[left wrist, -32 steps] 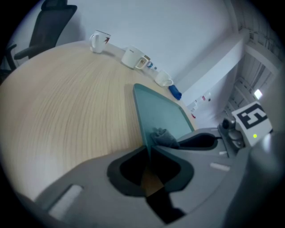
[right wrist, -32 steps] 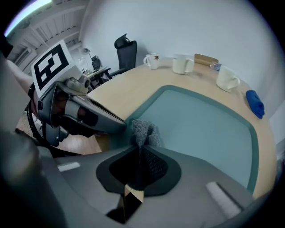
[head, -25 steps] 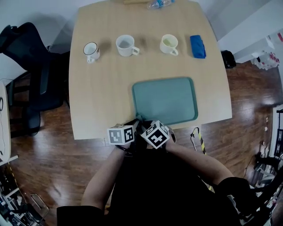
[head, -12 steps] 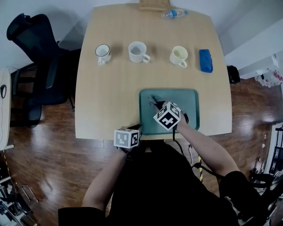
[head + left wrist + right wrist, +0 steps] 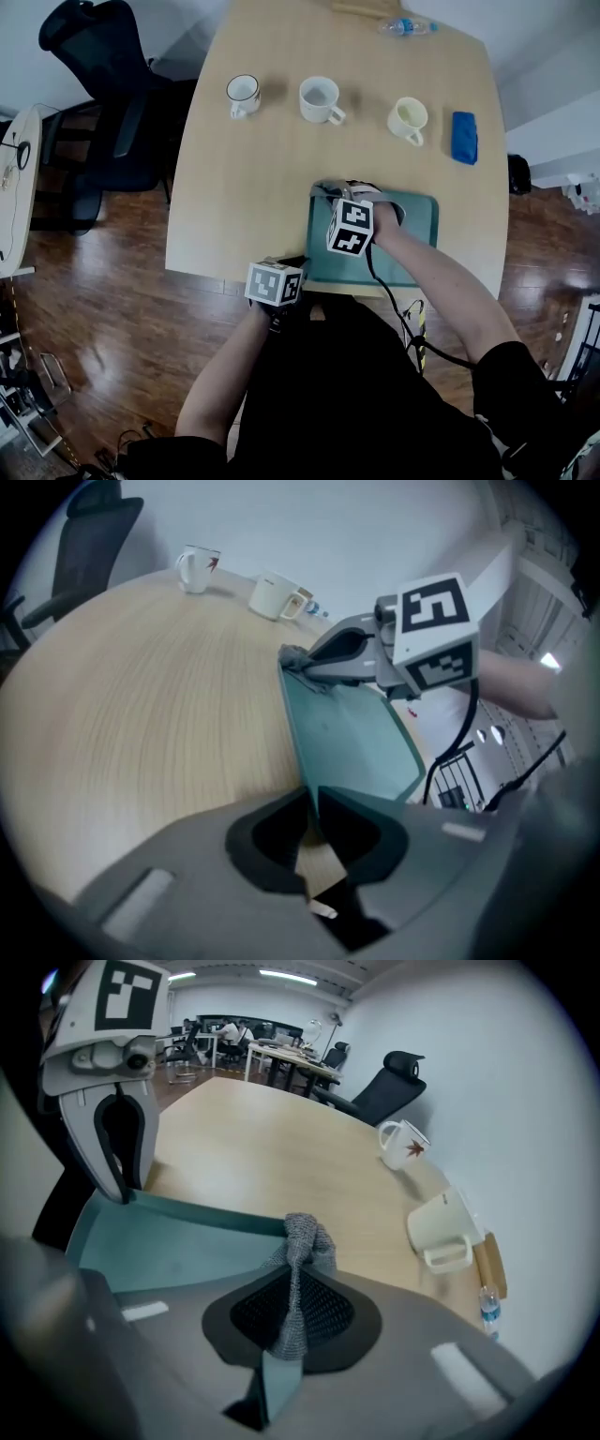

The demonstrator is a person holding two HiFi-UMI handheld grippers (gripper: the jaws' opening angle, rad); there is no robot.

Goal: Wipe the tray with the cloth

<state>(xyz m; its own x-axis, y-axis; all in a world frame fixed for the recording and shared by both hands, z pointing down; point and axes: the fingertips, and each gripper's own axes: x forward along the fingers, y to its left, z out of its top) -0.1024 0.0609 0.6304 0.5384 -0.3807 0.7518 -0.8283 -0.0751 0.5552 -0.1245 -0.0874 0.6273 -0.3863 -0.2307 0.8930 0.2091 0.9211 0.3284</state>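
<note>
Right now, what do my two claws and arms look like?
Both the left claw and right claw are grey plastic with dark inner pads, each topped by a white cube of black square markers. A black cable trails from the right one. The sleeves are black and short. The left claw's jaws are closing, with the rim of the tray between them.

Setting: open-plan office. Evidence: a black high-backed swivel chair (image 5: 98, 89) stands on a dark wood-laminate floor (image 5: 103, 309) beside a large pale wood-veneer meeting table (image 5: 253, 187). Walls are plain white (image 5: 506, 1072). The right gripper view shows rows of work desks (image 5: 281, 1054) far behind, people (image 5: 230, 1030) at them, under long ceiling strip lights (image 5: 291, 977).
</note>
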